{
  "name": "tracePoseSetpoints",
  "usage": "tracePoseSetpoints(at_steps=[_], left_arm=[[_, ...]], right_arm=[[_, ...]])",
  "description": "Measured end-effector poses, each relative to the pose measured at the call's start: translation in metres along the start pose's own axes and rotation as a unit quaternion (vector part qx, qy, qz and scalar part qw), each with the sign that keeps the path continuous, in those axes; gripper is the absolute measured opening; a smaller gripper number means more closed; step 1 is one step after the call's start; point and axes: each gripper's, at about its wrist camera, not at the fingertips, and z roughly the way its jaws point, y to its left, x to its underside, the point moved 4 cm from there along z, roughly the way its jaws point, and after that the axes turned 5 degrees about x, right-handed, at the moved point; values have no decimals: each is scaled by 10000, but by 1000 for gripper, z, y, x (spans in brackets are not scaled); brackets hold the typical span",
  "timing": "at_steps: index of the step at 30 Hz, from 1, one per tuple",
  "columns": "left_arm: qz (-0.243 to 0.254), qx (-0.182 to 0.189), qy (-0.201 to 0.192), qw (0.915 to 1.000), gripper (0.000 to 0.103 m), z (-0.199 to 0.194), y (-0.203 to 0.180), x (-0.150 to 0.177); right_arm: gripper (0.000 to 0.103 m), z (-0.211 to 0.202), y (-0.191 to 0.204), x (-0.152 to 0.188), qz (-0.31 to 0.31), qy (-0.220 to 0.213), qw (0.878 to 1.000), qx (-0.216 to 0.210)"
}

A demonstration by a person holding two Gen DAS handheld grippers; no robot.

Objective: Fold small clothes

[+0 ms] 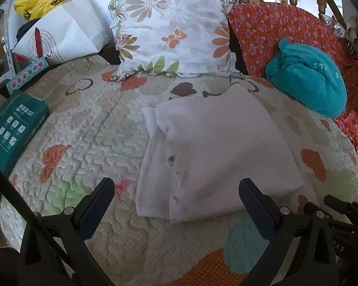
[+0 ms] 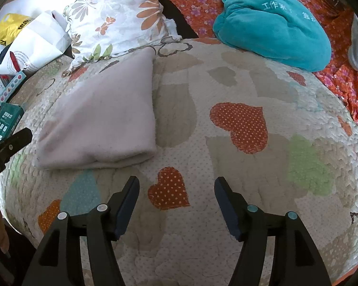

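Observation:
A folded pale pink cloth [image 1: 217, 150] lies flat on the quilted heart-patterned bedspread [image 1: 88, 128], with a white layer showing along its left edge. My left gripper [image 1: 176, 186] is open just above the cloth's near edge, nothing between its fingers. In the right wrist view the same folded cloth [image 2: 100, 121] sits to the left. My right gripper [image 2: 176, 186] is open over the bare quilt [image 2: 250, 90], to the right of the cloth, holding nothing. The left gripper's finger [image 2: 14, 138] shows at the left edge of that view.
A flowered pillow [image 1: 174, 31] leans at the back. A teal fleece bundle [image 1: 310, 78] lies on an orange flowered cover [image 1: 274, 28] to the right. A green box [image 1: 12, 124], a white paper bag [image 1: 59, 35] and a yellow bag [image 1: 38, 0] crowd the left side.

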Motion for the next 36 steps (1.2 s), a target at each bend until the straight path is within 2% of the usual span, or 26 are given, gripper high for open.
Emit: tracePoseSetpoints(at_steps=[16,23,28,36], left_arm=[[-139,44,800,9967,103,31,3,23],[-363,264,1499,9877,103,55,-1,44],[-113,68,1455,9893,103,58,-8,51],[-134,-67,1321,9911,103,59,-9,54]], right_arm=[[72,2,-3,2,-30,34,9999,91],[73,4,-7,2,40,71,9999,110],[73,4,-7,2,57,75,9999,106],[73,4,-10,2,98,68,9998,150]])
